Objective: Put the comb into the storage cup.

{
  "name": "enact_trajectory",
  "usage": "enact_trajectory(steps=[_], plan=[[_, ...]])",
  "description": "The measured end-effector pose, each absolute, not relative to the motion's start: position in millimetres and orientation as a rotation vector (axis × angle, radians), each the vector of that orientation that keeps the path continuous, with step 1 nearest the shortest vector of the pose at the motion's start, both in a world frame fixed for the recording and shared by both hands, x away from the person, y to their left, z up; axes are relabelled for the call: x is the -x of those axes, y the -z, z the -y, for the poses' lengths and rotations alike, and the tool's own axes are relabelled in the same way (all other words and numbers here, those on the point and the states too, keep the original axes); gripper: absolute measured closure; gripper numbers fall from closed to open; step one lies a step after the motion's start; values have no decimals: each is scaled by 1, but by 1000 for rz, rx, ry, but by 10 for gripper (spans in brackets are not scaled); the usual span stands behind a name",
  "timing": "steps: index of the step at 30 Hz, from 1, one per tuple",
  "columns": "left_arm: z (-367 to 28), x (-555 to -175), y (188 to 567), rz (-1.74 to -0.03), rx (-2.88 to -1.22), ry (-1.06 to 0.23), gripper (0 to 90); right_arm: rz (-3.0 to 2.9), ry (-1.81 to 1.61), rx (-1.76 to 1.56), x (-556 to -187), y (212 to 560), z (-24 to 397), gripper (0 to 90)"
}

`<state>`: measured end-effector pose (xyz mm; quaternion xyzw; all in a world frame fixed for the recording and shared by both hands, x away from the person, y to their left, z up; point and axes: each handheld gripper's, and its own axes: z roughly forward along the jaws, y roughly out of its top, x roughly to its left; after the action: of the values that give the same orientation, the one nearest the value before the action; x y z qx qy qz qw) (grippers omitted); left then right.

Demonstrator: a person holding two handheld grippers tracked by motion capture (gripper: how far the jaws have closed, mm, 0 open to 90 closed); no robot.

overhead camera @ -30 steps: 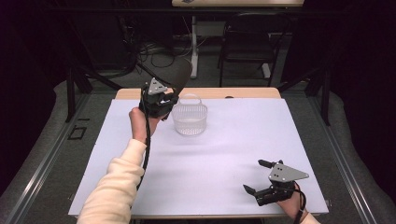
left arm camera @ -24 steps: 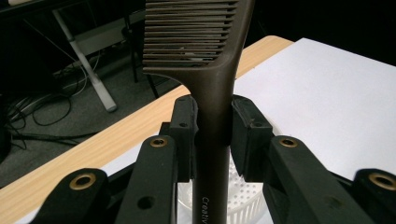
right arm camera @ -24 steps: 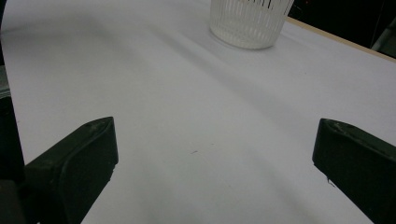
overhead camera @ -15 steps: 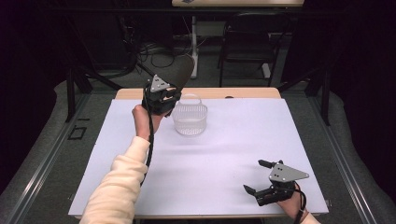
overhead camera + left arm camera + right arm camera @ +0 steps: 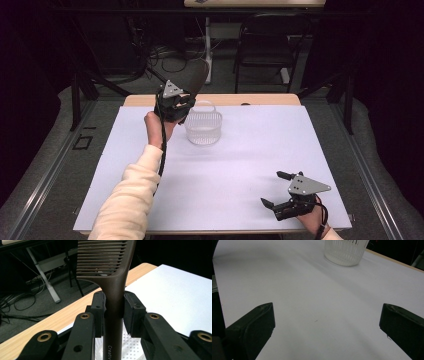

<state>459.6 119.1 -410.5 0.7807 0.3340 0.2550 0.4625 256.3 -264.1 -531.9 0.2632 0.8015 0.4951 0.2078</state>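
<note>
A dark brown comb [image 5: 113, 277] stands upright between the pads of my left gripper [image 5: 114, 307], which is shut on its handle. In the high view that gripper [image 5: 176, 104] is held above the table's far left, beside a small white slotted basket [image 5: 203, 127], and the comb's toothed head [image 5: 197, 75] points up and away. The basket's perforated bottom shows below the jaws in the left gripper view. My right gripper [image 5: 276, 189] rests low at the near right of the table with its jaws wide apart and nothing between them. Its own view looks across the white surface toward the basket [image 5: 345, 251].
A white sheet [image 5: 240, 165] covers the table, with a strip of wooden top [image 5: 260, 99] at the far edge. Beyond it are a black chair [image 5: 267, 45], a white table leg and cables on the floor.
The left hand has lifted and tilted slightly, so the comb's head now points higher above the basket's left side. The right gripper has stayed put.
</note>
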Motion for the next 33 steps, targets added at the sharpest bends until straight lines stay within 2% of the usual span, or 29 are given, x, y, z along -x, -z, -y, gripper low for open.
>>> enact_trajectory(steps=[33], plan=[[-110,-475,420,-716,-1959,-574,720,-2232,-1382,-728,-257,532,265,0]])
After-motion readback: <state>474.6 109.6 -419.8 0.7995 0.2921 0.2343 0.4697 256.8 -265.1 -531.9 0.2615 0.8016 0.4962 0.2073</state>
